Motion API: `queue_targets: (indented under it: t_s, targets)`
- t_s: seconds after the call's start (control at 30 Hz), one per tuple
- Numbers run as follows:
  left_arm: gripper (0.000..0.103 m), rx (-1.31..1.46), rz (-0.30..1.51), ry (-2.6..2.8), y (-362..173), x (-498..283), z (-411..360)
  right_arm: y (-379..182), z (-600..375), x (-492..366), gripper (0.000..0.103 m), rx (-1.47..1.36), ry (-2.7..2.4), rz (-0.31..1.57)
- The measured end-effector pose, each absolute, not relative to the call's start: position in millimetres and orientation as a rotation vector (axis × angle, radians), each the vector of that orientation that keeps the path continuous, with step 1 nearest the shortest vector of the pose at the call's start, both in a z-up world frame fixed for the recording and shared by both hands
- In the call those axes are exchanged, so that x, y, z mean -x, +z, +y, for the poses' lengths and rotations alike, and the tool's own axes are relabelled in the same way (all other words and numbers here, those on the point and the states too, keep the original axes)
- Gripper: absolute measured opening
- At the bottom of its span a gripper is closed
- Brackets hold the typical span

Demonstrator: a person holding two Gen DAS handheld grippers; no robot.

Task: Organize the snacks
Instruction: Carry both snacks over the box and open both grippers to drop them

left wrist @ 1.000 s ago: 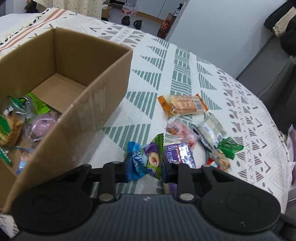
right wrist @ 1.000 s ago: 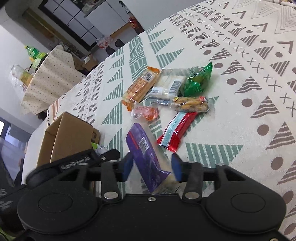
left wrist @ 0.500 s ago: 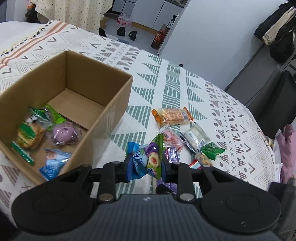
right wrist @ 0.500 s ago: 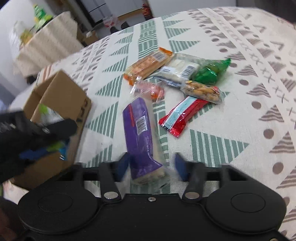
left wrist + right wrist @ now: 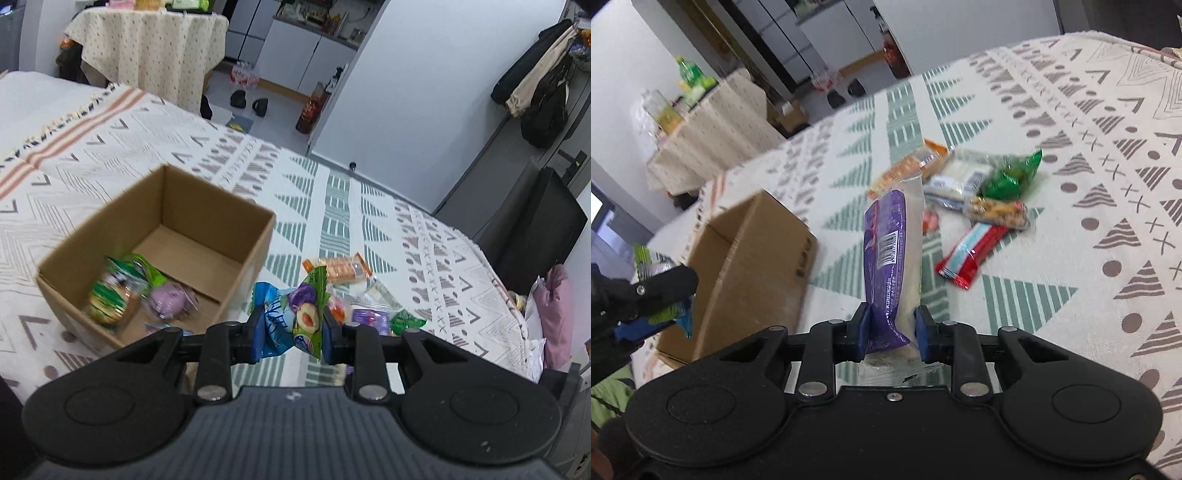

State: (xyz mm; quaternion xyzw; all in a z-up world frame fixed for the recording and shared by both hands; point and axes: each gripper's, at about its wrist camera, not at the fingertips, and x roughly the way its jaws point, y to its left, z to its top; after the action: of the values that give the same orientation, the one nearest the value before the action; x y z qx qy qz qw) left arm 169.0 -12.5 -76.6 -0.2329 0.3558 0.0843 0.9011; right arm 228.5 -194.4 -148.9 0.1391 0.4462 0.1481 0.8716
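One cardboard box (image 5: 192, 236) at left on patterned cloth (image 5: 332, 192), holding at least three wrapped snacks (image 5: 114, 295). Left gripper (image 5: 290, 326) clamped on one blue-green plum packet (image 5: 291, 314), raised beside box. Right gripper (image 5: 891, 328) clamped on one purple packet (image 5: 886, 258). Right of it, loose pile: one red bar (image 5: 971, 254), one green packet (image 5: 1012, 177), one orange cracker pack (image 5: 912, 166).

Matt brown cardboard box (image 5: 236, 236); woven cloth (image 5: 1108, 155), rough-looking, on the surface; glossy plastic plum packet (image 5: 295, 317) and purple wrapper (image 5: 886, 258); left hand-held gripper (image 5: 290, 328) matt black plastic, ribbed, with shiny metal pins
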Motion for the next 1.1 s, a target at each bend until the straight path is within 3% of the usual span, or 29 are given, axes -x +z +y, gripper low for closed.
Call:
queue_targets:
  t_s: [0.6,1.1]
  targets:
    - [0.029,0.483,0.676,0.26,-50,-141,32,-110,-177,-216,0.025,-0.342,0.444,0.813]
    - [0.029,0.569,0.721,0.281,-70,-142,73,-102,-141,-216,0.025,-0.347,0.505,0.78]
